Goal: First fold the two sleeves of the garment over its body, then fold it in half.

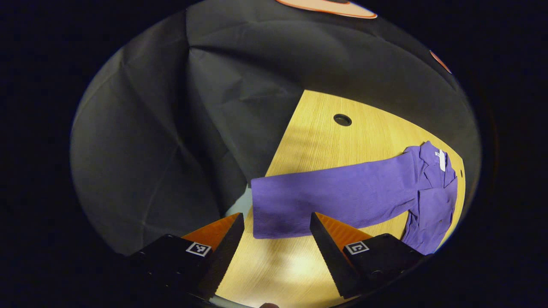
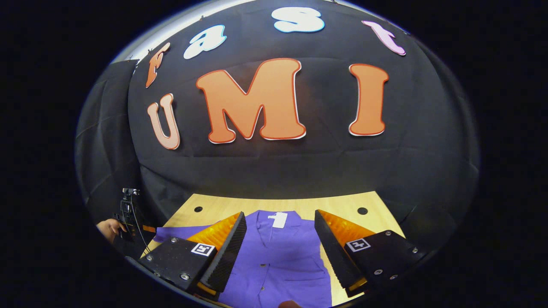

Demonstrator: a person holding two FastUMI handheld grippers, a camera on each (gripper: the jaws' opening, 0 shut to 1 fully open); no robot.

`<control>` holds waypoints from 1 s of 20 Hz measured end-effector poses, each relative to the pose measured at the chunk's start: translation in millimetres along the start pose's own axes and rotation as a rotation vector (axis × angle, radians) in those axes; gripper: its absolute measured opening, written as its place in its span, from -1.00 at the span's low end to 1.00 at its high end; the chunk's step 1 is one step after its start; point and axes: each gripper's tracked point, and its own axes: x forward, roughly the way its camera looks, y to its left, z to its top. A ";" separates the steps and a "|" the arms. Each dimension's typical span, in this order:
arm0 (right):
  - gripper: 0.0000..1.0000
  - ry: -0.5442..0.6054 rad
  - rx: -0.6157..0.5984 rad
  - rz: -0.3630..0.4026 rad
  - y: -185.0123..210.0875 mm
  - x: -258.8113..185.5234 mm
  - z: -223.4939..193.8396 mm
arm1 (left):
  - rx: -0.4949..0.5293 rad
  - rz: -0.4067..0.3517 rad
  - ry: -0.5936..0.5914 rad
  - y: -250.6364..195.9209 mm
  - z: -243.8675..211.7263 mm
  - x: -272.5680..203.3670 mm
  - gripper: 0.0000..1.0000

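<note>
Left gripper view: left gripper [image 1: 277, 224] hovers with jaws wide open, the sleeve [image 1: 325, 199] spread on the tabletop [image 1: 317, 128] just ahead. Right gripper view: right gripper [image 2: 280, 226], jaws open too, above the garment [image 2: 278, 256].

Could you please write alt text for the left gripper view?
A purple button-up garment lies flat on a light wooden table, one long sleeve stretched toward the camera. The left gripper hovers above the cuff, jaws open and empty.
</note>
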 end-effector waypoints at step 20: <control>0.91 -0.039 -0.077 -0.107 -12.9 -77.9 -7.9 | -0.010 -0.054 0.352 0.8 -32.5 78.1 0.96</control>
